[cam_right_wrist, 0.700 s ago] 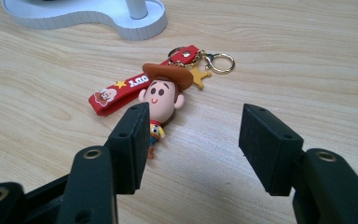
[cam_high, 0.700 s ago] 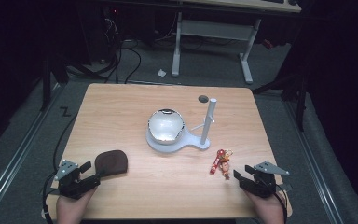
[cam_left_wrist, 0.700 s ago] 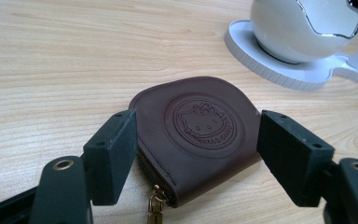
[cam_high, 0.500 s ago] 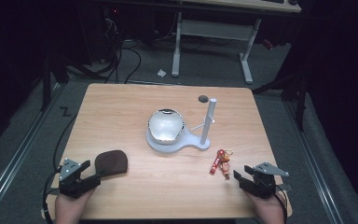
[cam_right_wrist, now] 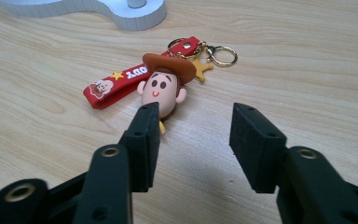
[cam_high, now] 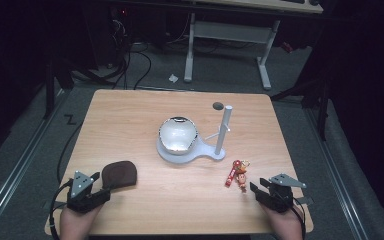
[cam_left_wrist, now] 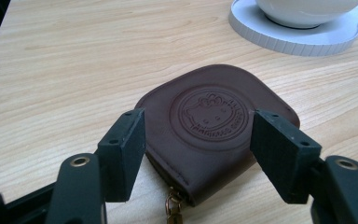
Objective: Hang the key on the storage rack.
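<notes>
**Coin pouch bracketed, keychain next in line**

Coin pouch [cam_left_wrist: 214, 135] lies flat near my left front corner of the table [cam_high: 130, 115], and against the earlier frames nothing on the wood has shifted. My left gripper [cam_high: 101, 181] sits spread, jaws astride the pouch's zipper end without pressing it. My right gripper [cam_high: 255, 189] is also released, empty, with the cowboy keychain [cam_right_wrist: 161, 84] just beyond its tips. With both hands barely moved, I judge the grasp hasn't begun; closing left comes next.
</notes>
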